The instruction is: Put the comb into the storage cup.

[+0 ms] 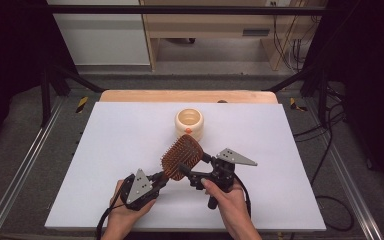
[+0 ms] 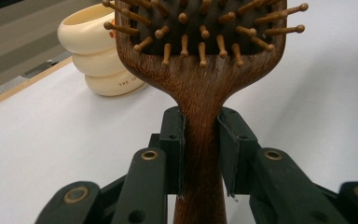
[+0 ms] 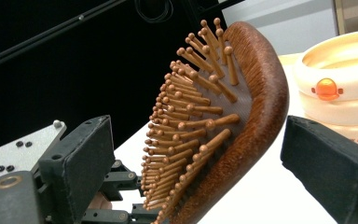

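Wooden paddle hairbrush [image 1: 181, 156], round-tipped pegs, handle clamped in left tool [image 2: 200, 154].

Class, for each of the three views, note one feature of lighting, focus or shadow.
High view: bright white table, dark surroundings. Left gripper view: hairbrush handle sharp, cream holder slightly soft. Right gripper view: black backdrop, holder glowing bright, near jaws blurred.

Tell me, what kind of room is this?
Probably a lab or workshop for recording tasks: a white table inside a black metal frame, loose cables on the floor, and hand-held grippers holding a hairbrush.
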Demonstrator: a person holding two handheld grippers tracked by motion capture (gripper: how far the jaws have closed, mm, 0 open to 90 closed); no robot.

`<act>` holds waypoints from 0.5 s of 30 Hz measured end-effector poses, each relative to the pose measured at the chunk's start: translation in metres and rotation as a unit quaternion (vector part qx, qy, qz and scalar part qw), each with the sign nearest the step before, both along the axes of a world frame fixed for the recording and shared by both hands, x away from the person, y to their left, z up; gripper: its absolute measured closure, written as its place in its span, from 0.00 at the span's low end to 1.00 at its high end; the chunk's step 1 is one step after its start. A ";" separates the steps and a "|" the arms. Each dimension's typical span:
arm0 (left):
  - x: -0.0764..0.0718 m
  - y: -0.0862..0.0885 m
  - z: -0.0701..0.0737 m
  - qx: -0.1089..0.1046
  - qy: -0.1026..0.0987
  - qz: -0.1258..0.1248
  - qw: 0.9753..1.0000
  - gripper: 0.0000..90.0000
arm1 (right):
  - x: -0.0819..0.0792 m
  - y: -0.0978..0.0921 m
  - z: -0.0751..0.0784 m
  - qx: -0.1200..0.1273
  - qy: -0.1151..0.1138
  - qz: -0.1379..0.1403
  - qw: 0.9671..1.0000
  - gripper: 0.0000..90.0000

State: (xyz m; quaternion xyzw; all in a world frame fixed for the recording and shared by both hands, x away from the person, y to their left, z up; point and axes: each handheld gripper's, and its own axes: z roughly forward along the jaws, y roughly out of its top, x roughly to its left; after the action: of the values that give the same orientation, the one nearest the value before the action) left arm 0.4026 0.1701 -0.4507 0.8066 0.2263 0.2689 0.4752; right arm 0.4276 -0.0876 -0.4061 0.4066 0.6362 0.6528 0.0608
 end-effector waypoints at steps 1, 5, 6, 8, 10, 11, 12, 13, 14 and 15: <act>0.000 0.000 0.000 0.001 -0.002 0.001 1.000 0.81 | 0.000 0.000 0.001 0.002 0.002 0.000 1.000 0.12; -0.001 0.000 0.001 -0.001 -0.005 0.001 1.000 0.81 | 0.002 0.001 0.002 0.011 0.005 0.000 1.000 0.14; -0.001 0.000 0.001 -0.001 -0.005 0.001 1.000 0.81 | 0.003 0.002 0.002 0.013 0.005 0.000 1.000 0.15; -0.002 0.000 0.001 -0.001 -0.007 0.000 1.000 0.81 | 0.003 0.003 0.003 0.015 0.007 0.001 1.000 0.16; -0.002 -0.001 0.001 -0.001 -0.008 -0.001 1.000 0.81 | 0.004 0.005 0.003 0.013 0.007 0.003 1.000 0.17; -0.002 -0.001 0.001 -0.001 -0.007 -0.002 1.000 0.81 | 0.004 0.006 0.003 0.013 0.008 0.004 1.000 0.17; -0.002 -0.001 0.001 -0.001 -0.008 -0.002 1.000 0.81 | 0.005 0.006 0.003 0.013 0.007 0.004 1.000 0.18; -0.002 -0.001 0.001 -0.001 -0.008 -0.002 1.000 0.81 | 0.005 0.007 0.003 0.013 0.008 0.004 1.000 0.18; -0.002 -0.001 0.001 -0.002 -0.008 -0.003 1.000 0.81 | 0.005 0.008 0.003 0.015 0.010 0.003 1.000 0.18; -0.002 -0.001 0.002 -0.003 -0.010 -0.002 1.000 0.81 | 0.006 0.009 0.003 0.016 0.010 0.002 1.000 0.19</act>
State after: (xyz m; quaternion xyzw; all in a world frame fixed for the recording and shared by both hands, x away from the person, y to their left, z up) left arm 0.4002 0.1693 -0.4487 0.8031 0.2206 0.2750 0.4804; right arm 0.4333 -0.0787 -0.4029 0.4126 0.6273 0.6589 0.0465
